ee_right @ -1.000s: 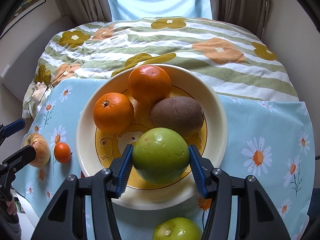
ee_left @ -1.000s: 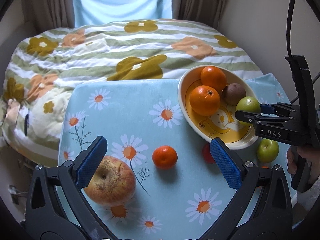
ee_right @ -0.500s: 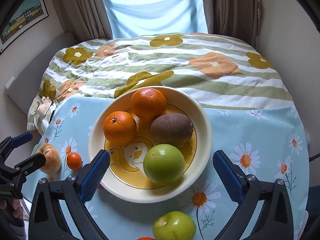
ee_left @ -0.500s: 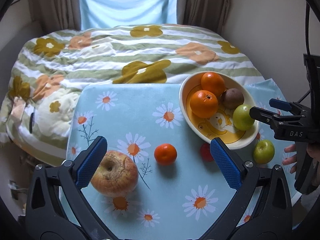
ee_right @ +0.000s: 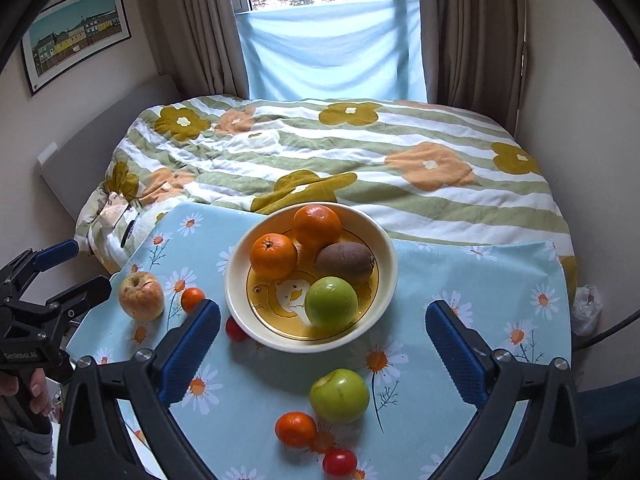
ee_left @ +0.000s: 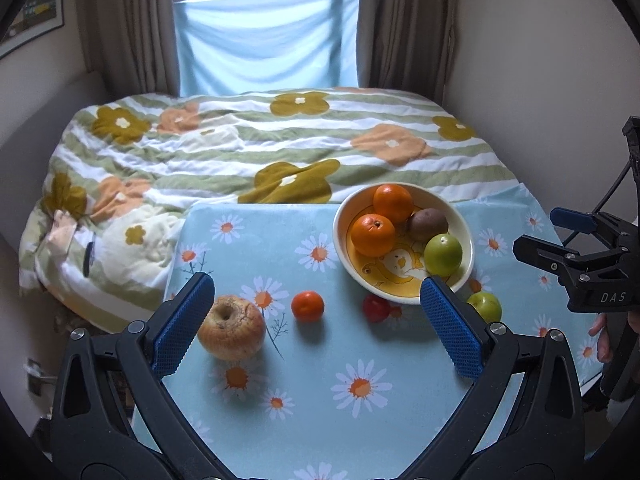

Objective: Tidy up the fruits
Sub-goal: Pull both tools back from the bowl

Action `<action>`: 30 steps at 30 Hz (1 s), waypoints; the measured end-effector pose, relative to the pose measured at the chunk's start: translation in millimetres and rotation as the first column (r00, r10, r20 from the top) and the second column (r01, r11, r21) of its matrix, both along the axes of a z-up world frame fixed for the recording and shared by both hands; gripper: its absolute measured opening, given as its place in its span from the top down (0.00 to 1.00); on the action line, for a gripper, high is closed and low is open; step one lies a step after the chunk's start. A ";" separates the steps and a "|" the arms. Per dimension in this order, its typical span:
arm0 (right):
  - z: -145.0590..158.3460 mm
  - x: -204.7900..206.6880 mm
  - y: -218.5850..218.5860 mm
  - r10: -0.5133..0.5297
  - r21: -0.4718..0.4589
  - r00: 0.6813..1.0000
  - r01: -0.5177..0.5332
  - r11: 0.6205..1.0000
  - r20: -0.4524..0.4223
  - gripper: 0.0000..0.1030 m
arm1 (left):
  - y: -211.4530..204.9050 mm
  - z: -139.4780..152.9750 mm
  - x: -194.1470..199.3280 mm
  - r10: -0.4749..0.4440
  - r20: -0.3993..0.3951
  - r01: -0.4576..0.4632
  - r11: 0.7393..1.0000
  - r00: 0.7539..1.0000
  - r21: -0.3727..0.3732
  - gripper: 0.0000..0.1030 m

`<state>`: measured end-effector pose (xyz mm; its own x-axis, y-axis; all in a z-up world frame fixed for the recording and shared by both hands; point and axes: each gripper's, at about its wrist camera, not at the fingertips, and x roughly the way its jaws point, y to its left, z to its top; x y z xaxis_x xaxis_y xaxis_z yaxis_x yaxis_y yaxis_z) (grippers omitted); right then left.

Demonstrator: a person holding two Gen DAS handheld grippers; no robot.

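Hovering above the worktop, the right gripper is carrying nothing: its fingers are spread as wide as they go, having just been opening, with no fruit between them. In the right wrist view the bowl is sitting in the middle of the frame, already holding two oranges, a kiwi and a green apple. Lying loose below it, in the lower middle of that frame and nearest this gripper, is a second green apple, with a small mandarin and a cherry tomato just beside it, lower still. That apple is round, so no axis is dictating the approach; it is lying slightly below and between the fingers, probably the right hand's next pick.

In the left wrist view the left gripper is likewise spread and empty, and the wrinkled apple is sitting at lower left, just beside its left finger, with another mandarin nearer centre. So the left side's fruit is closer to the left hand
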<state>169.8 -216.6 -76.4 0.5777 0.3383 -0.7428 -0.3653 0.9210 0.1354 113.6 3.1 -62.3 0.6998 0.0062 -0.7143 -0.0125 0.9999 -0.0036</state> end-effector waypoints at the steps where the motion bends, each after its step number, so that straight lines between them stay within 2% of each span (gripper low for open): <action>1: 4.4 -5.6 -1.5 0.006 -0.002 1.000 -0.006 1.000 0.007 0.00 | -2.5 3.4 -5.5 0.006 0.006 -0.006 1.000 1.000 0.001 0.00; 10: 29.2 -35.5 -21.6 0.033 0.020 0.999 -0.033 0.999 0.000 0.00 | -7.6 25.0 -51.9 0.078 0.028 -0.078 0.997 0.997 0.003 0.00; 13: 31.0 -46.6 -28.9 0.010 0.024 1.000 -0.010 1.000 -0.002 0.00 | -1.3 27.0 -62.6 0.086 0.031 -0.086 0.996 0.996 0.013 0.00; 18: 25.8 -67.8 -35.5 -0.069 0.005 0.998 0.069 0.998 -0.003 0.00 | 16.9 22.5 -70.2 0.079 0.021 -0.079 0.997 0.997 0.001 0.00; 23: 15.2 -86.6 -30.0 -0.153 -0.009 0.988 0.153 0.988 -0.028 0.00 | 38.0 7.3 -65.3 0.028 -0.013 -0.028 1.000 1.000 -0.002 0.00; 30: -19.3 -100.0 -6.1 -0.314 0.024 0.941 0.319 0.947 -0.123 0.00 | 68.6 -26.0 -43.9 -0.070 -0.071 0.070 0.998 0.995 -0.003 0.00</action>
<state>69.8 -222.7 -95.8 0.5706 0.1852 -0.8001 -0.0352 0.9789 0.2015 69.7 71.7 -88.3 0.6463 -0.0414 -0.7619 0.0570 0.9984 -0.0058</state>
